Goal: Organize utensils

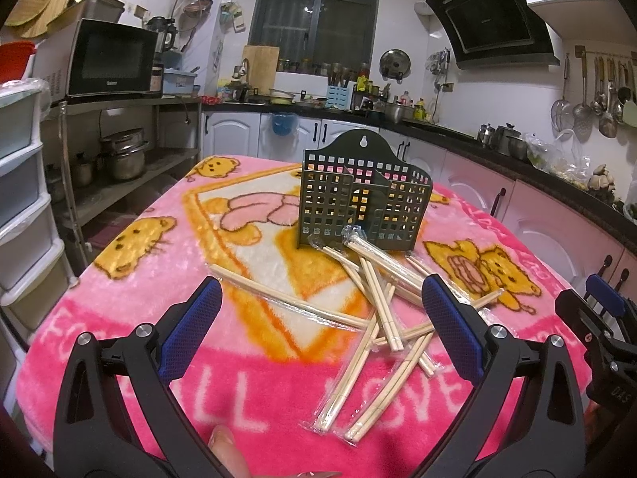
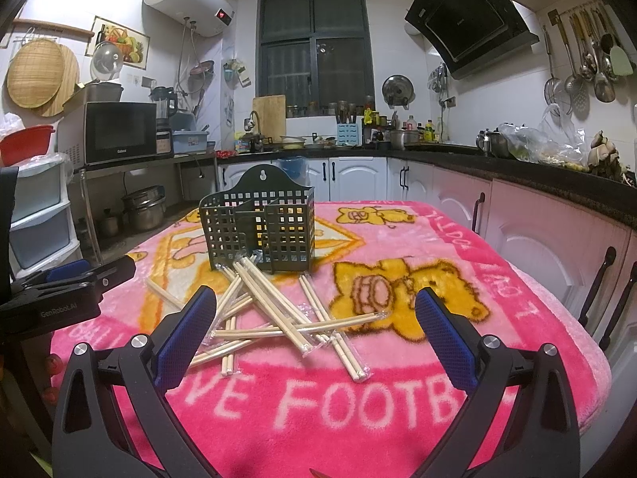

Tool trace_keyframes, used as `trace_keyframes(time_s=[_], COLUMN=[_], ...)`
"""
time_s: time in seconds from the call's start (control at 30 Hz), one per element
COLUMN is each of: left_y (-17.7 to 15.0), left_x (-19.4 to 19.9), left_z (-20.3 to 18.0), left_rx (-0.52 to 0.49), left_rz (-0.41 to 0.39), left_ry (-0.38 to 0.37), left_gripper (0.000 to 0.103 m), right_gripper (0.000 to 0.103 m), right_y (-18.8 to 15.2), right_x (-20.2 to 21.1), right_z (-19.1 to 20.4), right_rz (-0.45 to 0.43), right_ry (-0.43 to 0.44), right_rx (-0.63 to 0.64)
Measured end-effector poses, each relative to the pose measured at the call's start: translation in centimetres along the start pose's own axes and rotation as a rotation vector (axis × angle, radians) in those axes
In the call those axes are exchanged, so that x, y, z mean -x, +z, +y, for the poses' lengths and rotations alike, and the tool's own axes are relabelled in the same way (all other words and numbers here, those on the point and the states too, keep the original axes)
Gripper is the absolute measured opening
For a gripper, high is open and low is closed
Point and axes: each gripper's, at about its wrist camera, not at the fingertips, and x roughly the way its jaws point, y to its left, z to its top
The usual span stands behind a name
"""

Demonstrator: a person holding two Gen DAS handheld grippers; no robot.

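1. Both tongs stand wide apart and hold nothing: the left tongs [image 1: 320, 310] hang above the near part of the tabletop, and the right tongs [image 2: 316, 320] hover beside them over the same chopstick heap.
2. Each pair has black arms with blue textured pads [image 1: 191, 328]; in the left view the right tongs show at the right edge, and in the right view the left tongs show at the left edge.
3. A fingertip [image 1: 227, 448] shows at the bottom of the left view, under the left tongs.
4. The tabletop is covered by a fluffy pink blanket [image 2: 517, 298] with yellow bear pictures and white lettering.
5. Wooden chopsticks [image 2: 278, 314], in pairs inside clear wrappers, lie crisscrossed in a loose heap on the blanket, just in front of the holder; a few ends touch its base.
6. The utensil holder [image 2: 258, 227] is a dark plastic basket with square holes, a raised back plate with a hanging hole, and inner dividers making several compartments. It stands upright on the blanket, and no chopsticks show inside it.
7. Around the tabletop is a kitchen: a microwave [image 2: 121, 131] on a metal shelf at the left, steel pots [image 2: 143, 209] beneath it, white cabinets under a dark counter, a dark window [image 2: 314, 47], a black range hood [image 2: 469, 16], and ladles [image 2: 589, 55] hanging on the right wall.
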Motion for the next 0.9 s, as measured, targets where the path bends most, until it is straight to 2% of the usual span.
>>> trace_keyframes(time_s=[0.63, 0.9], left_y=[0.1, 0.0], left_x=[0.1, -1.0], left_z=[-0.8, 0.7], left_rx=[0.006, 0.034], left_rz=[0.01, 0.042], left_ry=[0.002, -0.022], left_gripper=[0.093, 0.093], right_gripper=[0.097, 0.097], right_y=[-0.1, -0.5], right_x=[0.4, -0.9], right_z=[-0.2, -0.1], right_rz=[0.008, 0.042], right_ry=[0.002, 0.013], right_rx=[-0.007, -0.001])
